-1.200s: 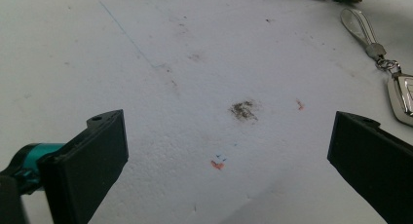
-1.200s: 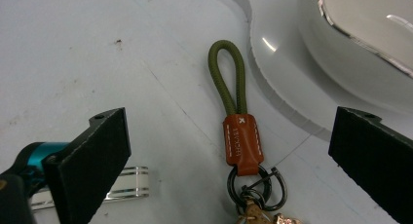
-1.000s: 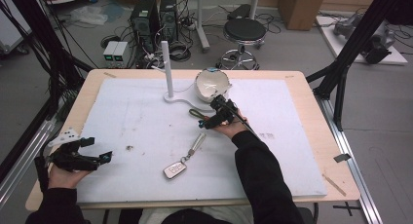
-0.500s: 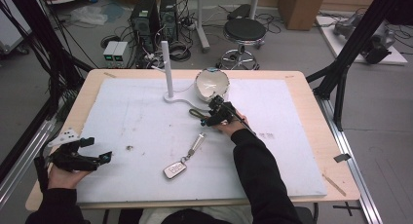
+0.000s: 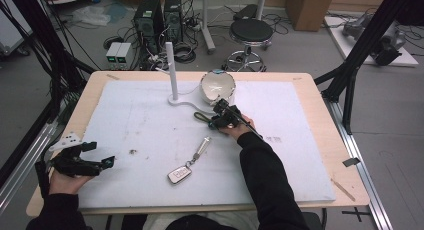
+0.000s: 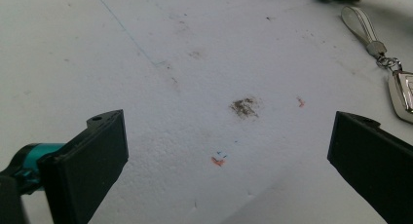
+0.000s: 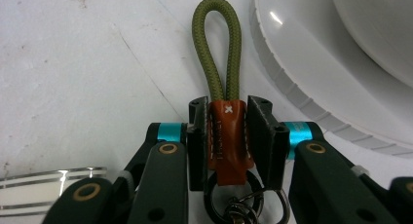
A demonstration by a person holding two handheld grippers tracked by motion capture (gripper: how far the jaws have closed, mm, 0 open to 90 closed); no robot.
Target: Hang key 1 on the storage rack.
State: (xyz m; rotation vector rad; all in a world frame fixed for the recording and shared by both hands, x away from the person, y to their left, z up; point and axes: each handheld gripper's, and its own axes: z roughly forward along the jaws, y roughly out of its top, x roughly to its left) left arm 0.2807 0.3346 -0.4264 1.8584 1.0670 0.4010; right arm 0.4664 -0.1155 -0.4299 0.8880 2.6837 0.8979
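white bowl (image 5: 217,85) beside white post (image 5: 172,72); car key (image 5: 180,174) on foam mat (image 5: 125,130).

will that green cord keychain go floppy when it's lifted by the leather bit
Probably floppy: the green cord loop looks like soft woven rope. The metal rings below the leather tab would likely dangle. The right tongs, just closed on the tab, seem unlikely to slip.

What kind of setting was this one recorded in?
Most likely a lab or workshop recording station: a foam-topped table framed by black metal struts, with desktop computers and loose cables on the floor behind, plus a round stool.
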